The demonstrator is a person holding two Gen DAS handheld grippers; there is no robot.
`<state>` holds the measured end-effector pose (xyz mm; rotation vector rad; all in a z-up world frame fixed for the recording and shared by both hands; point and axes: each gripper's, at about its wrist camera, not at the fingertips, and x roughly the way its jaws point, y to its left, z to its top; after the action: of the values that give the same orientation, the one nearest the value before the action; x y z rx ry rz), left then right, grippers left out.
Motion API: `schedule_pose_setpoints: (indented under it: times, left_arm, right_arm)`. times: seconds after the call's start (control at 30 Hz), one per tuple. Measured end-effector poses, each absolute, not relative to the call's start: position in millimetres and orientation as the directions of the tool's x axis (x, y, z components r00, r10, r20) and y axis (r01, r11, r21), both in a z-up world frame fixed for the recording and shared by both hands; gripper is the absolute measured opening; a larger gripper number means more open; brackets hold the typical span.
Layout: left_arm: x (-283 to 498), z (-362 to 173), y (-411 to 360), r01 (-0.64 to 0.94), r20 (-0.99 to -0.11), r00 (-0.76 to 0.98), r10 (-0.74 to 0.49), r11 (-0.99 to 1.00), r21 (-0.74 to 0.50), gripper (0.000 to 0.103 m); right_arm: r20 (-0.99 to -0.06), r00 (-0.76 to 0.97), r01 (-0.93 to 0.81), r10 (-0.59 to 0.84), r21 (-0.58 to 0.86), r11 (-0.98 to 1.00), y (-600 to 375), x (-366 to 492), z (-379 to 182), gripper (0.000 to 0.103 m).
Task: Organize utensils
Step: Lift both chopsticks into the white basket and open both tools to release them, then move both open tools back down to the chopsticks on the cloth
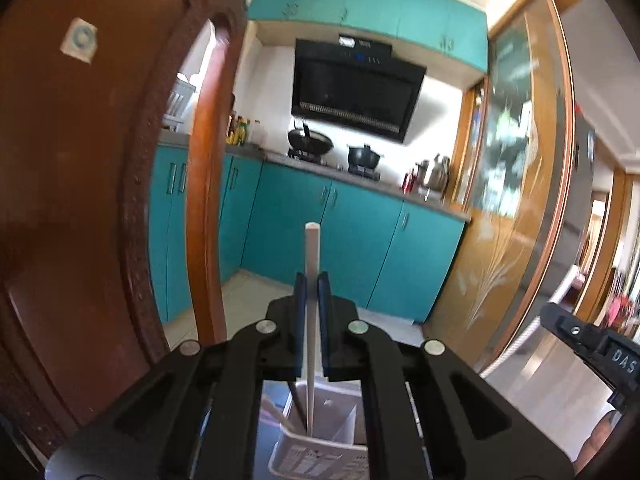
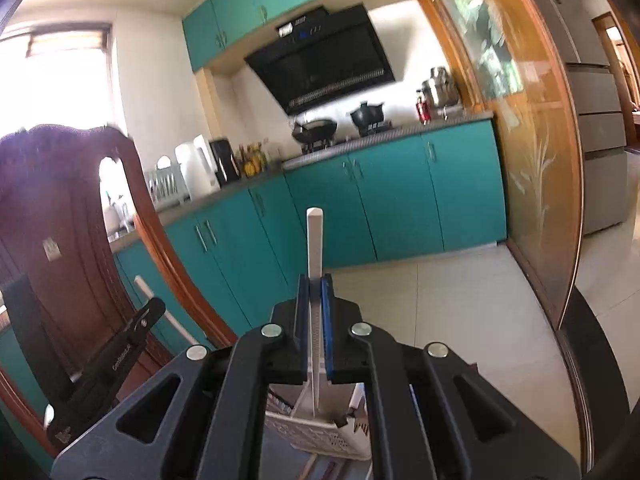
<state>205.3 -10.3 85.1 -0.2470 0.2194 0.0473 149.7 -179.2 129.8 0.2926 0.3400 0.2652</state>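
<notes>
Left wrist: left gripper [image 1: 313, 280] clamps white utensil [image 1: 311, 248] | right gripper [image 2: 316, 282] clamps white stick [image 2: 315, 236] | basket [image 1: 316, 462] below

Left gripper [image 1: 312, 280] sits center frame, pointing level into the room — jaws nearly closed, clamped on a thin white stick [image 1: 311, 248] standing upright between the blue pads [image 1: 325, 292]. Right gripper [image 2: 316, 280] has the same pose, center frame, jaws pinching its own white stick [image 2: 315, 240] — upright too.
</notes>
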Motion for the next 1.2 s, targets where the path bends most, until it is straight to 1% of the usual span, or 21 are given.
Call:
schedule_pose_setpoints:
  times: [0.17,0.23,0.3,0.37,0.47,0.53,0.6,0.67,0.73,0.77,0.83,0.87,0.9,0.97,1.07,1.17,1.2]
  left_arm:
    - [203.6,75.5,-8.8,-0.077,-0.250,0.968,0.018,0.971,-0.228,0.007]
    - [198.2,75.1,-6.7,-0.079,-0.249,0.968,0.020,0.970,-0.229,0.008]
    - [193.9,73.1,-5.2,-0.077,-0.246,0.969,0.019,0.970,-0.229,0.011]
    - [188.6,74.4,-5.1,-0.070,-0.243,0.970,0.015,0.973,-0.221,0.012]
    - [178.3,73.1,-4.4,-0.059,-0.231,0.973,0.009,0.976,-0.212,0.014]
    - [167.5,67.5,-2.6,-0.051,-0.223,0.975,0.001,0.975,-0.217,0.017]
    - [162.7,63.3,-2.2,-0.057,-0.228,0.974,0.009,0.977,-0.204,0.017]
    - [159.1,58.5,0.2,-0.069,-0.240,0.971,0.021,0.978,-0.195,0.018]
    - [156.7,51.6,4.0,-0.080,-0.258,0.966,0.029,0.978,-0.190,0.022]
    - [156.4,48.6,5.3,-0.086,-0.268,0.963,0.033,0.979,-0.185,0.024]
    - [156.2,40.6,6.9,-0.094,-0.291,0.956,0.039,0.980,-0.176,0.026]
    - [156.8,37.8,7.3,-0.095,-0.302,0.953,0.039,0.980,-0.173,0.026]
    - [158.3,32.0,7.3,-0.100,-0.325,0.945,0.040,0.980,-0.169,0.026]
    - [162.0,25.2,6.4,-0.106,-0.364,0.931,0.039,0.980,-0.168,0.028]
    - [165.8,14.1,4.3,-0.100,-0.414,0.910,0.024,0.981,-0.163,0.029]
    - [166.8,7.8,0.6,-0.086,-0.440,0.898,0.013,0.985,-0.147,0.029]
    - [166.5,6.5,-0.1,-0.084,-0.444,0.896,0.014,0.987,-0.140,0.031]
  right_arm:
    - [-0.332,0.900,-0.199,0.283,0.265,0.943,-164.6,149.6,115.6,0.006]
    - [-0.330,0.903,-0.197,0.273,0.246,0.949,-162.9,143.7,116.4,0.007]
    - [-0.324,0.910,-0.188,0.258,0.231,0.955,-163.8,136.4,117.6,0.010]
    - [-0.310,0.915,-0.192,0.258,0.229,0.954,-168.2,124.8,122.6,0.012]
    - [-0.273,0.903,-0.274,0.332,0.232,0.933,-170.3,88.1,126.3,0.012]
    - [-0.284,0.872,-0.340,0.398,0.233,0.911,-164.9,73.9,117.2,0.012]
    - [-0.349,0.828,-0.386,0.439,0.214,0.897,-152.8,66.0,94.9,0.012]
    - [-0.476,0.762,-0.397,0.439,0.193,0.897,-136.5,70.5,58.7,0.012]
    - [-0.658,0.631,-0.383,0.410,0.195,0.903,-117.1,88.0,7.3,0.012]
    - [-0.751,0.532,-0.366,0.391,0.212,0.906,-106.2,99.5,-22.1,0.012]
    - [-0.825,0.412,-0.347,0.387,0.251,0.904,-94.8,109.9,-54.3,0.012]
    - [-0.848,0.356,-0.334,0.393,0.277,0.901,-89.9,113.9,-70.2,0.015]
    - [-0.860,0.333,-0.325,0.386,0.280,0.903,-86.9,115.6,-78.0,0.023]
    - [-0.877,0.314,-0.311,0.362,0.266,0.913,-81.5,116.8,-89.3,0.032]
    - [-0.887,0.308,-0.321,0.345,0.244,0.915,-72.5,117.6,-97.3,0.033]
    - [-0.886,0.323,-0.324,0.332,0.226,0.919,-67.0,116.3,-104.7,0.032]
    - [-0.884,0.327,-0.323,0.332,0.226,0.919,-67.0,116.5,-105.3,0.029]
